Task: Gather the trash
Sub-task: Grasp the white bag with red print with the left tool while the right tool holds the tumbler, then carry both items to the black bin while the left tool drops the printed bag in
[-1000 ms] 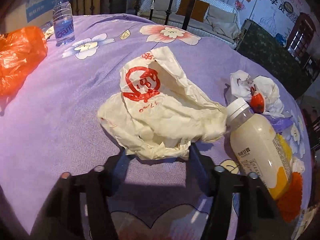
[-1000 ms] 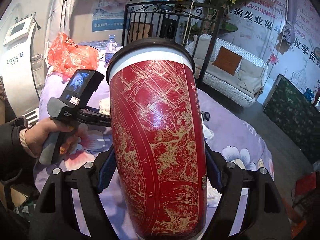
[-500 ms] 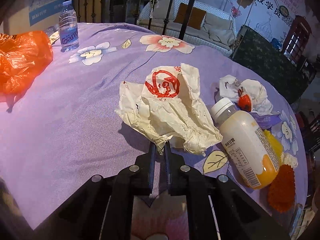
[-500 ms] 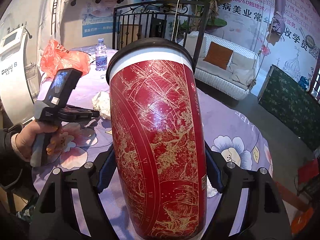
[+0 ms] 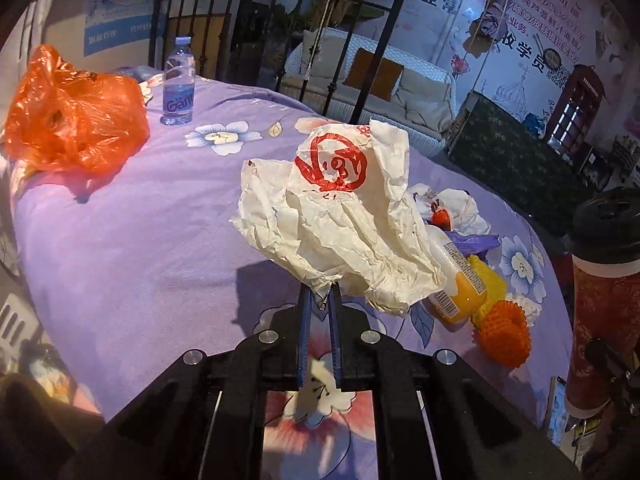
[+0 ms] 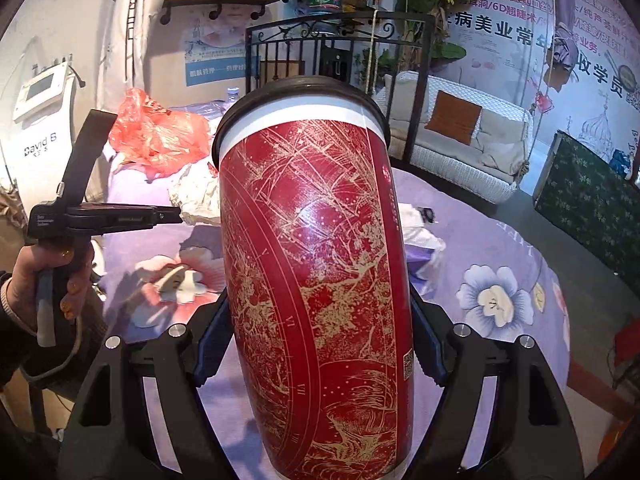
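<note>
Now we pinch crumpled paper wrapper (image 5: 340,220) in left gripper (image 5: 319,294), fingers nearly together on its lower edge, wrapper raised above purple tablecloth (image 5: 132,248). Our right gripper (image 6: 316,344) spread wide, clamped around red cup (image 6: 316,280). Juice bottle (image 5: 460,280) lies behind wrapper.

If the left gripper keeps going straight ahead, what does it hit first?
The left gripper already pinches the crumpled paper bag. Beyond it, probably the juice bottle lying behind; depth is unclear.
</note>
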`<state>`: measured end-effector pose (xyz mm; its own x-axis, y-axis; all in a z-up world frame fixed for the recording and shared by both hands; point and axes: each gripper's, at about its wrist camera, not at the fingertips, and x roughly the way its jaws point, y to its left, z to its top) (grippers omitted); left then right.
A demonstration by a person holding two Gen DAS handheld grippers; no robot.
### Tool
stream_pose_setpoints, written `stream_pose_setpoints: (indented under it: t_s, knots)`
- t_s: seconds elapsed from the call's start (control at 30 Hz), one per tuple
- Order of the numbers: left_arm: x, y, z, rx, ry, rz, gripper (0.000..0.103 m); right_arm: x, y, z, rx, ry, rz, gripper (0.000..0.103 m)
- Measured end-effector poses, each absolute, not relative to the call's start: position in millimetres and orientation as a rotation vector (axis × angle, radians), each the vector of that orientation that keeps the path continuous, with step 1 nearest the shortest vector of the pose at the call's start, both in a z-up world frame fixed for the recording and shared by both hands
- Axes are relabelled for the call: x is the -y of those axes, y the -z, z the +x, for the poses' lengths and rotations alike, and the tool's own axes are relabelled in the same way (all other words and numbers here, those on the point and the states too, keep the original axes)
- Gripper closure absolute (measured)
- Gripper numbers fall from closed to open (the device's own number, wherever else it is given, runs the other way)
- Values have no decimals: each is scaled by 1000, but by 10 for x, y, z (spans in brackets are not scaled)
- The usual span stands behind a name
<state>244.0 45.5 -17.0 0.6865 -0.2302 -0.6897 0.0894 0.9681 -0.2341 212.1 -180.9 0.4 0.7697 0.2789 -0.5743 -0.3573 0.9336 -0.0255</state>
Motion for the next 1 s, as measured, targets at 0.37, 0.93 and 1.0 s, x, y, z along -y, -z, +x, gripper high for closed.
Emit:
stream_pose_setpoints:
  t_s: [0.37,0.93,1.0]
  knots:
    - [-1147,-26,1614,-726,40,-210,94,1157,131,1627,-593,-492,-93,27]
    - [-2142,144,391,-764,-281,-353,94,229,297,1208,-598,-705,-98,27]
    - [-2224,216,304,-786,-311,-371,94,169,307,1178,-597,-721,-103,27]
